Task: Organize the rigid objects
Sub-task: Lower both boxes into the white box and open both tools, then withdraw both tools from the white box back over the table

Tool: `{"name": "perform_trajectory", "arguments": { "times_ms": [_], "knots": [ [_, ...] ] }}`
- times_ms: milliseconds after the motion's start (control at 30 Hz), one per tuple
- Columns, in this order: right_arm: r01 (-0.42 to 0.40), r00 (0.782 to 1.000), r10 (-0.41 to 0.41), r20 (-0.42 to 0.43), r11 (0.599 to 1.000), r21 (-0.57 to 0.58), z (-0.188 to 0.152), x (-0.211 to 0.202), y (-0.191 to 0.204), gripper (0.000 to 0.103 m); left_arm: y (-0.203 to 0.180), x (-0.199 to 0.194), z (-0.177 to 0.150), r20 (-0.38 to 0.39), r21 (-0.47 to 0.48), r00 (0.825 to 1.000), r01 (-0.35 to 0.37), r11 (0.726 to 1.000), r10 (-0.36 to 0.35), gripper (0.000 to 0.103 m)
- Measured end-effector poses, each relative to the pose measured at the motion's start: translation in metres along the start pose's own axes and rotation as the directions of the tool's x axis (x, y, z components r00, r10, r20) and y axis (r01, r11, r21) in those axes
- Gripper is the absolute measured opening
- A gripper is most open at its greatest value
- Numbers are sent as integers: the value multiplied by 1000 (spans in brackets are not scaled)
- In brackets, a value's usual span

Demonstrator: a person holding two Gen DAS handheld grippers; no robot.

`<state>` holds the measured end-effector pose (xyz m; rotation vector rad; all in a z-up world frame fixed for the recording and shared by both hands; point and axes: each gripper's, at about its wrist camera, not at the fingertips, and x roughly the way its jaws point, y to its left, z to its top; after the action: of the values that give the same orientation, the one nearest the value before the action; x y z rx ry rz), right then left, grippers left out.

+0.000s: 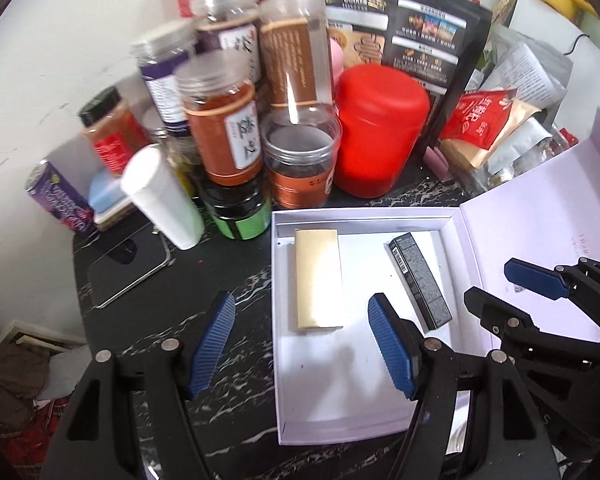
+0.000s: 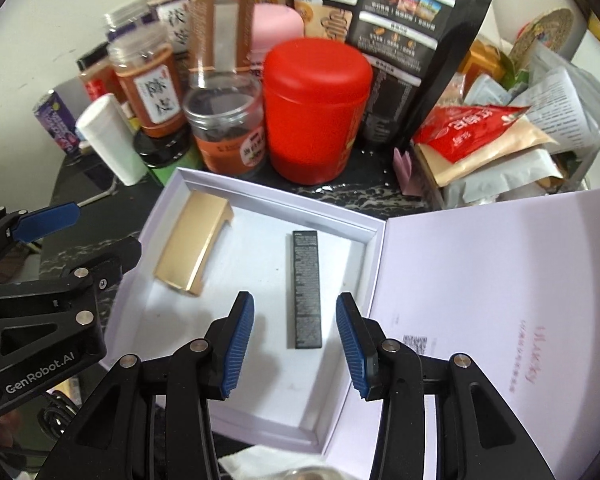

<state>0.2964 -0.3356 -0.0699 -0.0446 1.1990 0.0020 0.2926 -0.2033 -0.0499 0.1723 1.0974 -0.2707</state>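
Note:
An open white box [image 1: 364, 408] [image 2: 172, 208] lies on the dark marble table with its lid [image 2: 500, 280] folded out to the right. Inside lie a gold rectangular case [image 1: 318, 280] [image 2: 192, 248] on the left and a slim black box [image 1: 420, 280] [image 2: 306, 288] on the right. My left gripper [image 1: 302, 344] is open and empty, above the box's left edge in front of the gold case. My right gripper [image 2: 296, 344] is open and empty, its fingers either side of the near end of the slim black box. It shows in the left wrist view [image 1: 496, 292].
Behind the box stand a red canister [image 1: 380, 128] [image 2: 316, 112], several clear spice jars [image 1: 220, 120] [image 2: 148, 88], a white tube [image 1: 164, 196], a black pouch [image 2: 388, 40] and a pile of packets [image 2: 500, 148]. A phone [image 1: 128, 260] lies left on the table [image 1: 228, 280].

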Motion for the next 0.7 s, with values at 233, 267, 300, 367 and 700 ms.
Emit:
{"name": "perform_trajectory", "arguments": {
  "times_ms": [233,267,300,367,700],
  "knots": [
    [-12,999,13,46,1000,-22,-12,-31,15,43,13,-39,-19,34,-24,999,-23,999,24,69],
    [-15,998,16,58,1000,-27,-14,-37,19,43,16,-45,-22,39,-29,999,-27,999,29,69],
    [-17,998,19,63,999,-29,-15,-41,21,43,17,-50,-25,44,-33,999,-30,999,32,69],
    [-21,997,24,77,999,-40,-19,-51,27,43,21,-62,-31,55,-45,998,-37,998,40,69],
    [-32,988,45,146,996,-88,-40,-101,52,43,37,-125,-69,118,-126,992,-31,992,46,69]
  ]
}}
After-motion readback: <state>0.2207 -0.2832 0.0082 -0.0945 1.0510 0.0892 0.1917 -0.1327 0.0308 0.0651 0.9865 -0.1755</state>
